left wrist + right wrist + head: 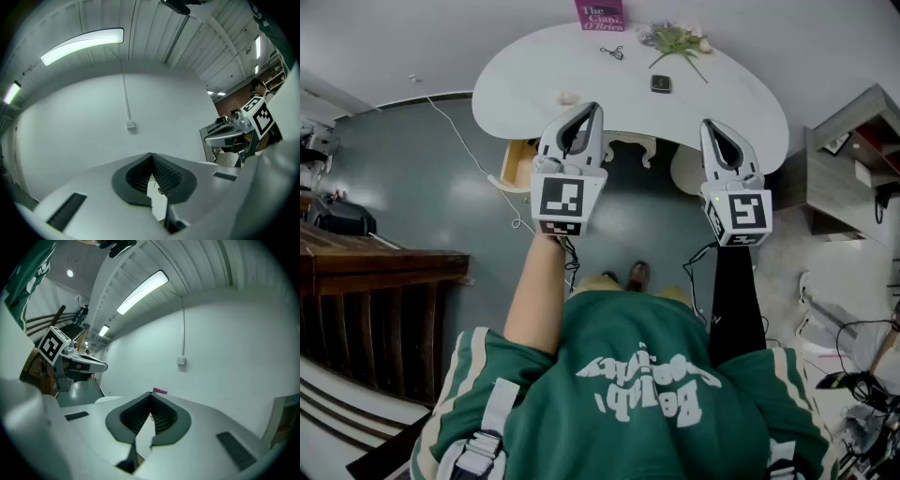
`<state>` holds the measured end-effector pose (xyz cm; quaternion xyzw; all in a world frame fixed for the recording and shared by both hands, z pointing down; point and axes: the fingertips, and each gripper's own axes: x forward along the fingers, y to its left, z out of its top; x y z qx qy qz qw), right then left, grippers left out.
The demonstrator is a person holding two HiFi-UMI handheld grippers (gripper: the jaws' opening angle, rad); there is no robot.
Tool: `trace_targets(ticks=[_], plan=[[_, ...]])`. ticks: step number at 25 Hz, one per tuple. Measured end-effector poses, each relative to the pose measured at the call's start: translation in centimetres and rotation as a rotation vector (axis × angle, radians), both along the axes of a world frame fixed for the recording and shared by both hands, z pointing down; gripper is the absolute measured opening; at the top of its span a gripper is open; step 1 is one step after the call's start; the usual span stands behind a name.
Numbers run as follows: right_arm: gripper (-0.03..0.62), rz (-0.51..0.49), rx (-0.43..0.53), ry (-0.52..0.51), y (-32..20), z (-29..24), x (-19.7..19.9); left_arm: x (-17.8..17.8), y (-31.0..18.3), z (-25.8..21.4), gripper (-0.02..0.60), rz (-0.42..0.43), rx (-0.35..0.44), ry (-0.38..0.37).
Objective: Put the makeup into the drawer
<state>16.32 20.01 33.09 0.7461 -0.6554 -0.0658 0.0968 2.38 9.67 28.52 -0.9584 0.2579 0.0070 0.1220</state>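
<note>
The left gripper [593, 107] and the right gripper [709, 125] are both held level, side by side, in front of a person in a green shirt [642, 375]. The shirt's white lettering appears upside down and cannot be read for certain. Each gripper's own view shows its fingers closed, tips meeting, with nothing between them. Beyond them stands a white, kidney-shaped bench [525, 66]. The makeup, a small dark square case [661, 84], lies on it near the middle, well apart from both grippers. Just behind the case lies a sprig of dried flowers [675, 39], and to their left a small dark metal tool [614, 52]. At the far edge stands a magenta book [600, 14] whose cover reads "The Giant, O'Brien". A wooden drawer [516, 164] stands open under the bench's left front, beside the left gripper.
</note>
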Motion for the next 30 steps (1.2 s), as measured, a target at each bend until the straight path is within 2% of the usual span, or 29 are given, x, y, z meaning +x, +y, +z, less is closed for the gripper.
trace_targets(ticks=[7, 21, 30], plan=[[0.008, 0.009, 0.001, 0.01, 0.0, -0.4, -1.0, -1.3, -0.3, -0.2, 0.015, -0.011, -0.008, 0.012], [0.009, -0.001, 0.048, -0.007, -0.2, -0.4, -0.9, -1.5, -0.7, -0.6, 0.015, -0.007, -0.012, 0.015], [0.009, 0.0, 0.056, -0.025, -3.2, 0.8, -0.1, -0.8, -4.1, 0.0, 0.015, -0.012, 0.0, 0.006]])
